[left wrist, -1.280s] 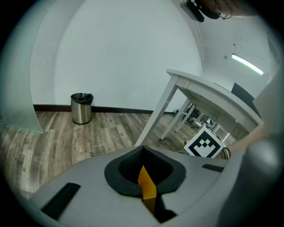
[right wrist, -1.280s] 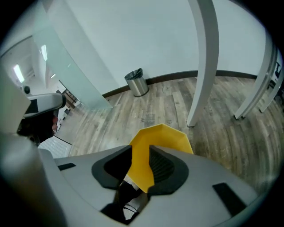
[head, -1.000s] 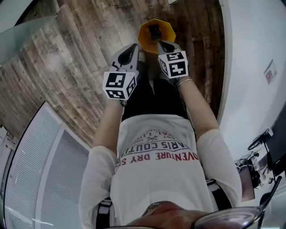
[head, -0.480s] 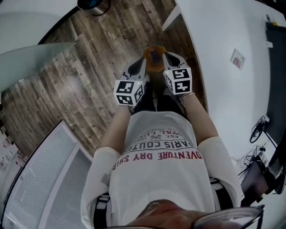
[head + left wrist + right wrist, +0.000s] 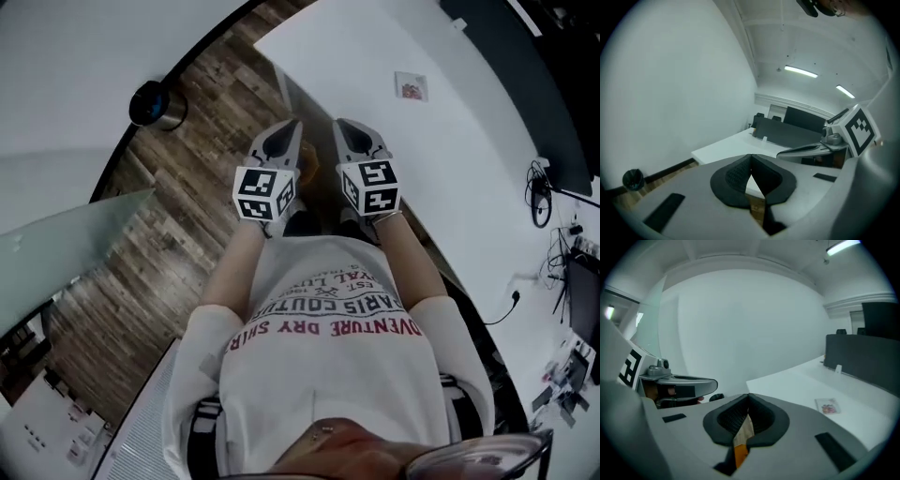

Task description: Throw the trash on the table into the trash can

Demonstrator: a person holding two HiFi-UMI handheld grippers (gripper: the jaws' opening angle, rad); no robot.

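White walls close in the room, with wood flooring [image 5: 141,244] along the left and a white table [image 5: 356,47] reaching away on the right. A dark screen [image 5: 525,75] stands along the table's far right edge.

The person holds both grippers up in front of the chest, side by side and a little apart, pointing away over the table's near corner. The left gripper [image 5: 293,124] is closed, its pads meeting at the tips with nothing between them. The right gripper [image 5: 339,124] is closed too, pads together and empty. Through the slit under its pads the right gripper view shows a strip of floor and a patch of orange; what that is I cannot tell.

The trash is a small packet [image 5: 411,86] lying flat on the table, printed face up, well beyond the right gripper and to its right. It looks almost square, so its long axis cannot be made out. Its edges sit slightly askew to the table's edge.

The can [image 5: 155,103] stands on the floor at the far left, close to the wall and well apart from the packet.

Only the right gripper view shows the packet from low down, out on the bare tabletop short of the screen. The left gripper view misses the packet but catches the can low at its left, with the other gripper alongside.
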